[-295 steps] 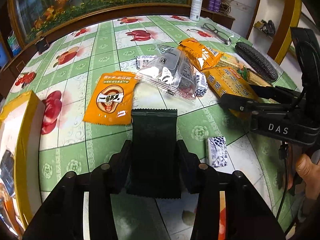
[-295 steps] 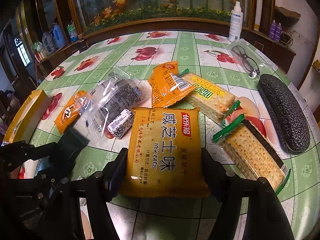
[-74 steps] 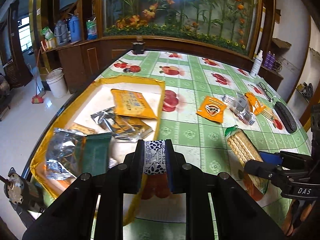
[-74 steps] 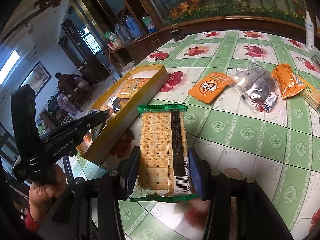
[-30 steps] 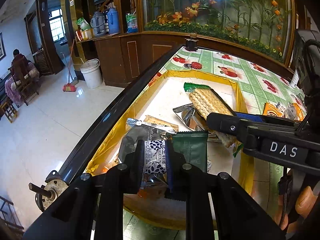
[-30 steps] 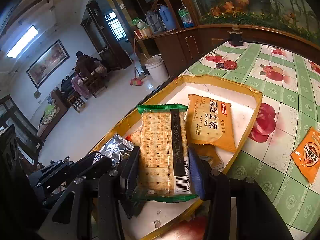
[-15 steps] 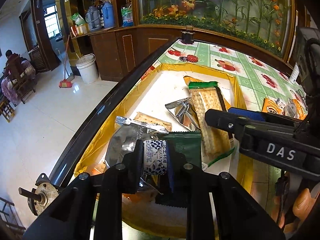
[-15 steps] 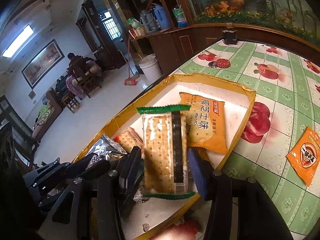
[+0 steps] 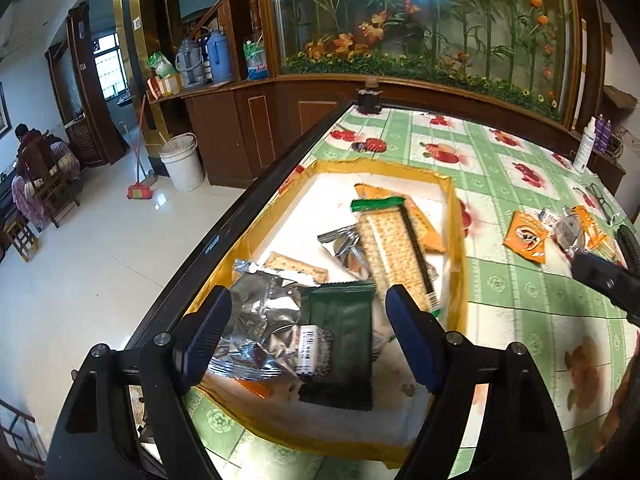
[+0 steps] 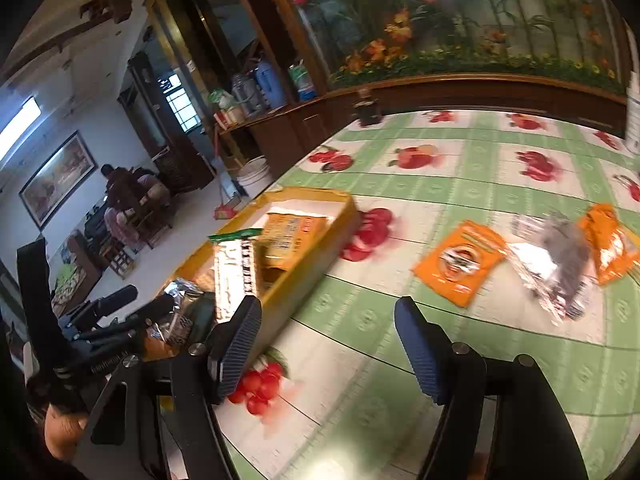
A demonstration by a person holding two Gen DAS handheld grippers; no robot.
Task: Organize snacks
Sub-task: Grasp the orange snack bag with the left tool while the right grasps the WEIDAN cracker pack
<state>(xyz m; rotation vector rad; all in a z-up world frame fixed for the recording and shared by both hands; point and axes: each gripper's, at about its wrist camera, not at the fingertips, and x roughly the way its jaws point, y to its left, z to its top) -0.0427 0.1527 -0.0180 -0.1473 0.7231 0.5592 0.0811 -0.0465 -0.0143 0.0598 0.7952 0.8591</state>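
A yellow-rimmed tray (image 9: 460,240) at the table's left edge holds several snacks: a cracker pack with a green end (image 9: 396,252), a dark green packet (image 9: 340,332), silver foil bags (image 9: 264,320), an orange biscuit bag (image 9: 424,220) and a small blue-and-white packet (image 9: 312,348). My left gripper (image 9: 308,332) is open and empty over the tray's near end. My right gripper (image 10: 328,344) is open and empty over the tablecloth right of the tray (image 10: 320,264). An orange packet (image 10: 460,260), a clear bag (image 10: 556,264) and another orange packet (image 10: 612,248) lie on the table.
The table edge (image 9: 240,220) runs along the tray's left side with open floor beyond. Glasses (image 9: 600,200) and a white bottle (image 9: 582,152) sit at the far right. A wooden cabinet with a planted glass case (image 9: 400,40) backs the table.
Both grippers opened. The blue-and-white packet dropped from the left one into the tray, the cracker pack from the right one. The right gripper has swung right, away from the tray.
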